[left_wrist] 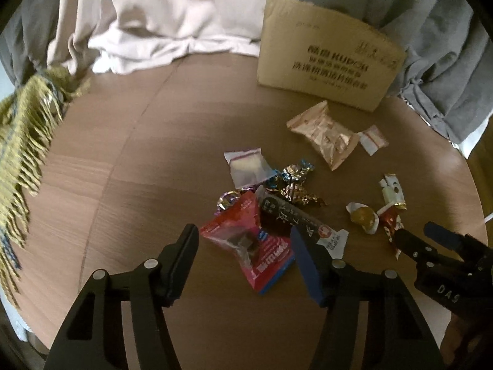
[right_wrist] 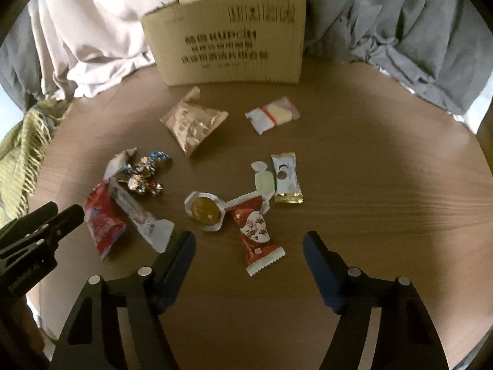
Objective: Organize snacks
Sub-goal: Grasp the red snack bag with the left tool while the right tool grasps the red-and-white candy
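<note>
Two claws gape apart: left claw (left_wrist: 245, 243) straddles red packet (left_wrist: 251, 246); right claw (right_wrist: 249, 248) hovers empty.

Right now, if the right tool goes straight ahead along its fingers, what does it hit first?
Most likely the red-and-white candy packet, lying just ahead between the open fingers of the right tool. The gold coin-shaped sweet sits beyond and left. Depth is uncertain.

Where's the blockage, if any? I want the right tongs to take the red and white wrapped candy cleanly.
Nothing visible blocks it. The right tongs are open with the red and white wrapped candy lying between the fingers. The round gold foil sweet lies just beyond, to its left.
</note>
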### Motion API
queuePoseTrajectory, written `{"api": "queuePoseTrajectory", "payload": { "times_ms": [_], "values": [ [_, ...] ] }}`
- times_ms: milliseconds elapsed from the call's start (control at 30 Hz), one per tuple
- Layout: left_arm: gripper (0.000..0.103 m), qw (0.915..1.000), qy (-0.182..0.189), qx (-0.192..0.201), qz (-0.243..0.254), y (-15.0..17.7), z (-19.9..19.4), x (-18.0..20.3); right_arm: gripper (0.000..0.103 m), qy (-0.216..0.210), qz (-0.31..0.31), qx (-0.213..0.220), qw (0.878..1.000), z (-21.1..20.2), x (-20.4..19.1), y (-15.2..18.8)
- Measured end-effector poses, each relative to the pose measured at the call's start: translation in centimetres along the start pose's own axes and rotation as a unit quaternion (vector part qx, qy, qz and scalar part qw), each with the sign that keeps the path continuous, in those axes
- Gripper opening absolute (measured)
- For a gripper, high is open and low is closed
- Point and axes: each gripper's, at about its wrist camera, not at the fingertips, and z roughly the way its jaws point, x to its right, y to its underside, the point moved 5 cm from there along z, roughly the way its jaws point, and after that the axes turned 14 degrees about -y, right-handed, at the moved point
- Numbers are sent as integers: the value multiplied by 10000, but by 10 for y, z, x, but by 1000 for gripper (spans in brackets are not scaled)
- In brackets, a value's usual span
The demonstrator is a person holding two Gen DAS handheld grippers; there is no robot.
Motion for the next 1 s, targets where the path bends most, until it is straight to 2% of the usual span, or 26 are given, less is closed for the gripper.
{"api": "queuePoseTrajectory", "payload": {
  "times_ms": [167, 233, 300, 367, 433, 533, 700, 1000],
  "values": [
    [54, 9994, 50, -340, -26, -1, 22, 9, 64, -6, 56, -228, 9997, 18, 7, -4],
    [54, 9992, 38, -404, -29, -2, 26, 10, 63, 26, 65, -280, 9996, 22, 10, -6],
    [50, 9991, 12, -416, -25, -5, 29, 12, 57, 46, 57, -322, 9995, 26, 11, -8],
    [48, 9990, 9, -451, -19, -7, 32, 13, 56, 24, 71, -374, 9993, 30, 13, -10],
    [46, 9988, 3, -482, -11, -8, 34, 13, 51, -19, 109, -417, 9991, 33, 14, -11],
    [36, 9985, -1, -544, -4, -9, 38, 14, 42, -49, 79, -467, 9989, 37, 12, -12],
    [31, 9989, 20, -471, 39, -8, 36, 13, 25, -25, -63, -434, 9990, 38, 10, -12],
    [25, 9996, 149, -198, 137, -4, 15, 14, 23, -229, -58, -180, 9996, 19, 3, -8]
  ]
}}
